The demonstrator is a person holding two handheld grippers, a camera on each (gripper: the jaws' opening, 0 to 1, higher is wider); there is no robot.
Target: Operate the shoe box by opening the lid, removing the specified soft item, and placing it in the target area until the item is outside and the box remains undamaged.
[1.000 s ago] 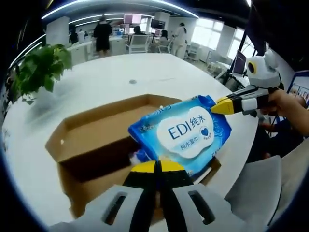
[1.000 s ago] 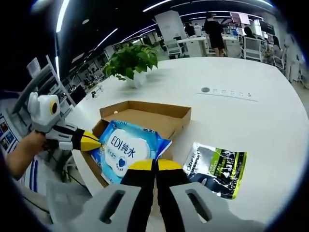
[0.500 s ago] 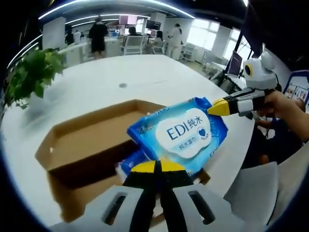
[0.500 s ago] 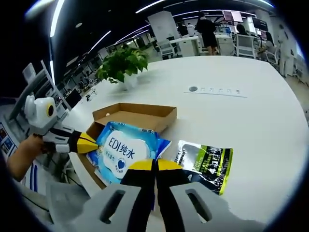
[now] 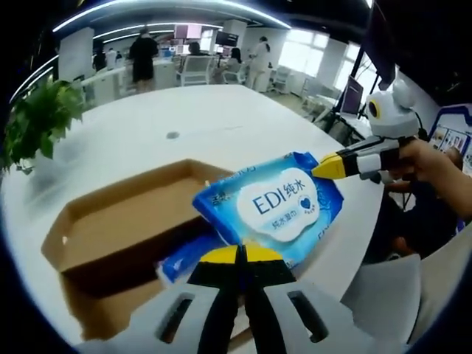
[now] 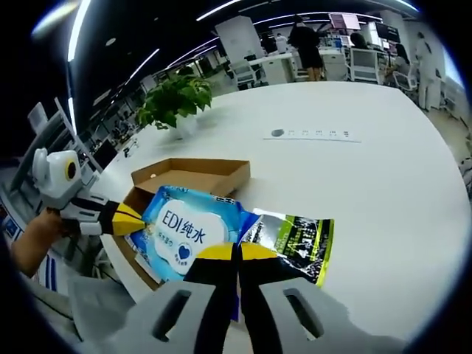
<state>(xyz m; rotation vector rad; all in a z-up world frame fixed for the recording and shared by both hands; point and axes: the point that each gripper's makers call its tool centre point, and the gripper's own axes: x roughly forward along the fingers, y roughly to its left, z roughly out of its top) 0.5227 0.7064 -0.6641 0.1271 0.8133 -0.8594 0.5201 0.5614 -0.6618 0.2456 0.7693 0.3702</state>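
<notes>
A blue wipes pack [image 5: 276,206] with a white label hangs over the near edge of the open cardboard shoe box [image 5: 110,214]. My left gripper [image 5: 241,254] is shut on the pack's near edge. My right gripper [image 5: 321,168] comes in from the right, shut on the pack's far corner. In the right gripper view, my right gripper [image 6: 236,252] pinches the wipes pack [image 6: 184,228], and the left gripper [image 6: 136,219] holds its other end. The box [image 6: 195,173] lies behind the pack. A second blue pack [image 5: 183,256] lies inside the box.
A black and green pouch [image 6: 295,240] lies on the white table [image 6: 369,184] just right of the held pack. A potted plant [image 6: 173,99] stands beyond the box. A hand [image 5: 431,166] holds the right gripper. Chairs and people are at the far desks.
Both grippers have carried the wipes pack a little away from the box, toward the black and green pouch. More of the second blue pack in the box now shows.
</notes>
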